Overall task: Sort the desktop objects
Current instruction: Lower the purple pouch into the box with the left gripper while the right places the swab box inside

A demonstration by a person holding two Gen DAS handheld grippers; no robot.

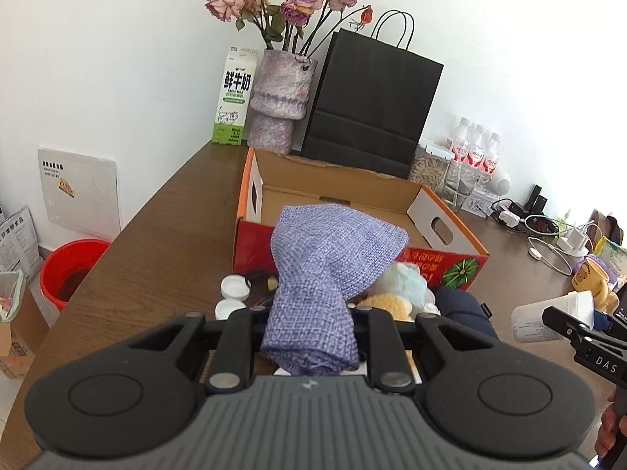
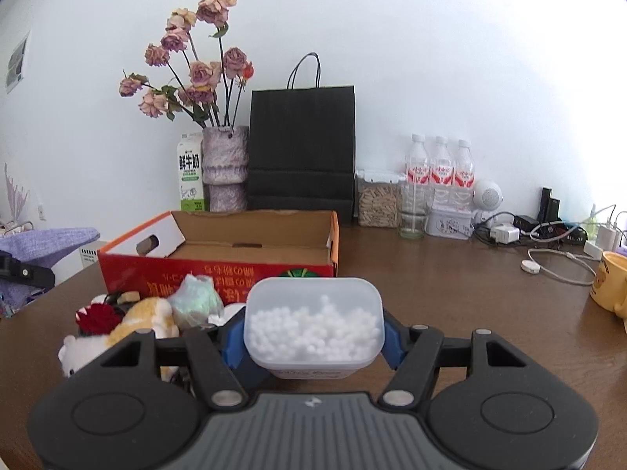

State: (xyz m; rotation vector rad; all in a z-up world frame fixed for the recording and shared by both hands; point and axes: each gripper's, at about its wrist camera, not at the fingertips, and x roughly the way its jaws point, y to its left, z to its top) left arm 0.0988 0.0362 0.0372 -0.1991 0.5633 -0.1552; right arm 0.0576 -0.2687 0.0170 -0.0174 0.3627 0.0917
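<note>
Left wrist view, left to right. A red bucket [image 1: 72, 270] stands on the floor beside the table [image 1: 149, 258]. On the table near the wall stand a milk carton [image 1: 234, 96], a vase [image 1: 280, 102] of dried roses and a black bag [image 1: 372, 102]. In front of these lies an open cardboard box [image 1: 352, 203] with red and orange outer walls. The left gripper [image 1: 309, 337] is clamped on a purple woven cloth [image 1: 325, 266]; the cloth is bunched between the jaws and fans out above them, in front of the near box wall. Below the cloth, just before the box, lie two white caps [image 1: 234, 288], a teal fluffy item [image 1: 407, 280] and a plush toy [image 1: 388, 305]. Bottles [image 1: 476, 149] stand at the wall to the right. At the right edge appears the right gripper's arm with the container.

Right wrist view, left to right. The cloth [image 2: 51, 241] and part of the left gripper show at the left edge. The plush toy [image 2: 133, 321] and the teal item [image 2: 196, 299] lie before the box [image 2: 219, 270], which appears empty. The right gripper [image 2: 311, 342] holds a translucent container [image 2: 313, 325] of white beads, its blue pads [image 2: 232, 342] pressing both side walls; the container sits in front of the near box wall. A yellow mug [image 2: 611, 282] stands at the right edge.
</note>
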